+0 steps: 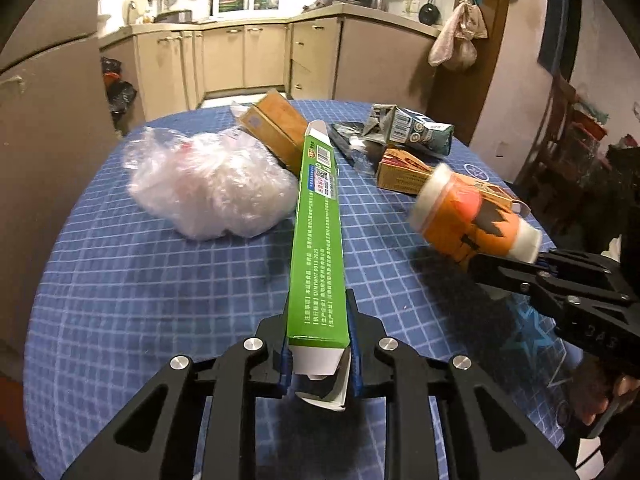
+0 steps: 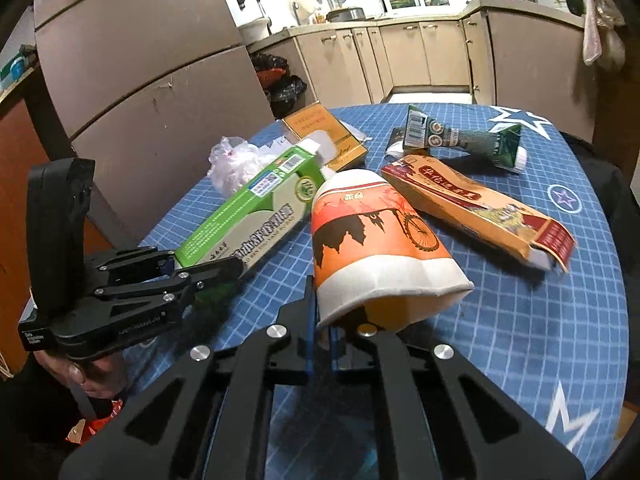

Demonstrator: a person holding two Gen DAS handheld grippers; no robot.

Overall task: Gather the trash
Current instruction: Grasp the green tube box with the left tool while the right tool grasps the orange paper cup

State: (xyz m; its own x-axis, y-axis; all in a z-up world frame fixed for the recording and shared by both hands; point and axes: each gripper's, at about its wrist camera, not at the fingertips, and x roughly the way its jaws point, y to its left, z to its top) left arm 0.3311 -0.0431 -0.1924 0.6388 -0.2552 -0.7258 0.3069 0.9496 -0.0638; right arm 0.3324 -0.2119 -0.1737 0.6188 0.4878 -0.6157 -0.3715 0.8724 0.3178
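My left gripper [image 1: 318, 344] is shut on the near end of a long green box [image 1: 320, 240], which points away over the blue table [image 1: 160, 280]. From the right wrist view the same green box [image 2: 248, 208] sticks out of the left gripper [image 2: 212, 270]. My right gripper [image 2: 324, 320] is shut on the squashed rim of an orange and white paper cup [image 2: 376, 240], lifted and lying on its side. In the left wrist view the cup [image 1: 476, 216] hangs at the right in the right gripper [image 1: 496, 264].
On the table lie a crumpled clear plastic bag [image 1: 208, 188], a tan box [image 1: 276, 128], a brown carton [image 2: 476, 208], a crushed green carton [image 2: 460, 136] and a dark wrapper [image 1: 352, 144]. Kitchen cabinets [image 1: 240, 60] stand beyond the far edge. A hand [image 2: 92, 372] grips the left handle.
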